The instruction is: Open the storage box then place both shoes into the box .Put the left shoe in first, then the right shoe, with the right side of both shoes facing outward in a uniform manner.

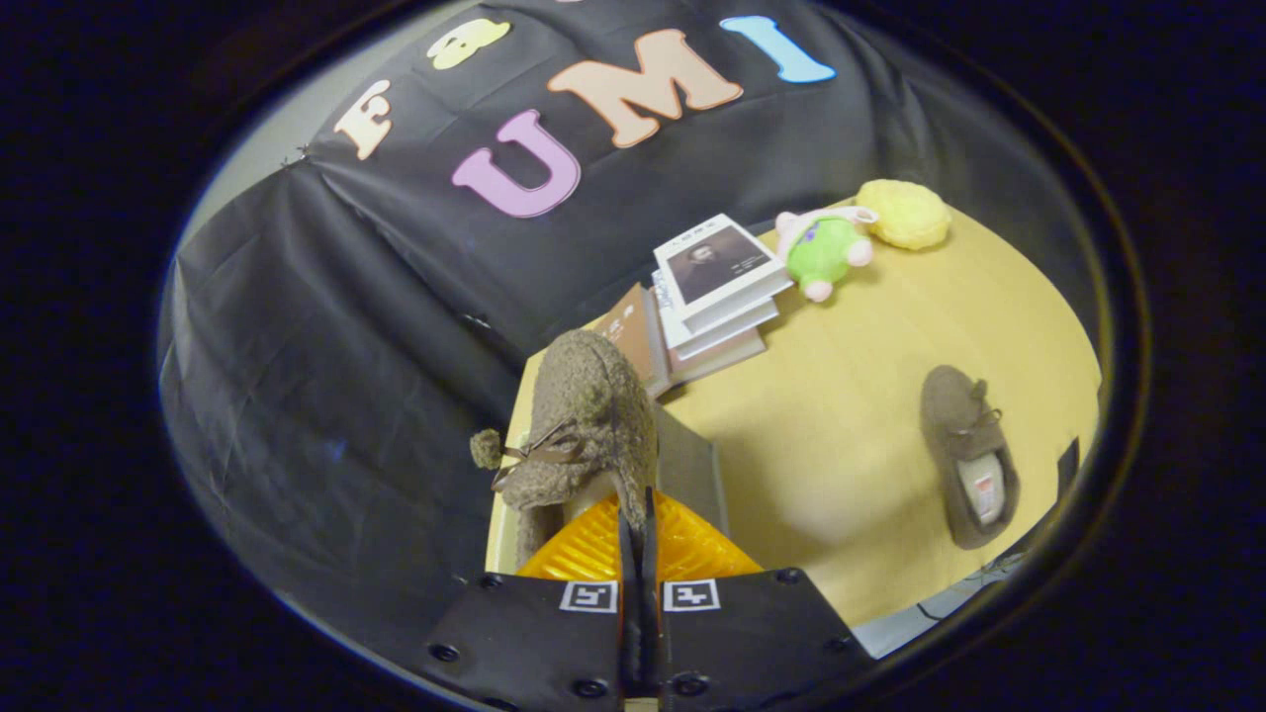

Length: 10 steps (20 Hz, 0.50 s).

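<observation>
Gripper (638, 529) pinches the fleecy shoe (584, 425) by its collar; second shoe (967, 455) lies well apart on the table (851, 396).

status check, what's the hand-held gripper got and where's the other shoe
Hand-held gripper shut on fuzzy brown shoe, lifted at the table edge. Second shoe lying on the table, off to the side. Books beyond, not blocking.

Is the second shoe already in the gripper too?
No, the gripper is shut on one fuzzy shoe only, while the other shoe lies on the table beyond it.
</observation>
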Each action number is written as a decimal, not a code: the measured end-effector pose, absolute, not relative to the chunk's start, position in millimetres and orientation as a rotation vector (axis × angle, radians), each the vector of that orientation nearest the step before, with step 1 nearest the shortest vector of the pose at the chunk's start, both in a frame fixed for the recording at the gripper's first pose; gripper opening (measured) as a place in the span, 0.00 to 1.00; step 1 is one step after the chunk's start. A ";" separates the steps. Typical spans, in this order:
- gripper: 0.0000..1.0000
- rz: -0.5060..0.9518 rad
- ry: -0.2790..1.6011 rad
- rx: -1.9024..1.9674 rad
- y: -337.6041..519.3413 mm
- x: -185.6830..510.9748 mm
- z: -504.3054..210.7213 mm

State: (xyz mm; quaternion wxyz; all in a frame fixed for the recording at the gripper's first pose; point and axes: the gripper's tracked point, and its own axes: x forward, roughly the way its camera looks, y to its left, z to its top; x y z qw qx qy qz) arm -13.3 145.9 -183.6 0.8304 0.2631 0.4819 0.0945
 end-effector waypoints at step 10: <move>0.03 0.215 1.152 0.458 238.0 -26.5 -243.6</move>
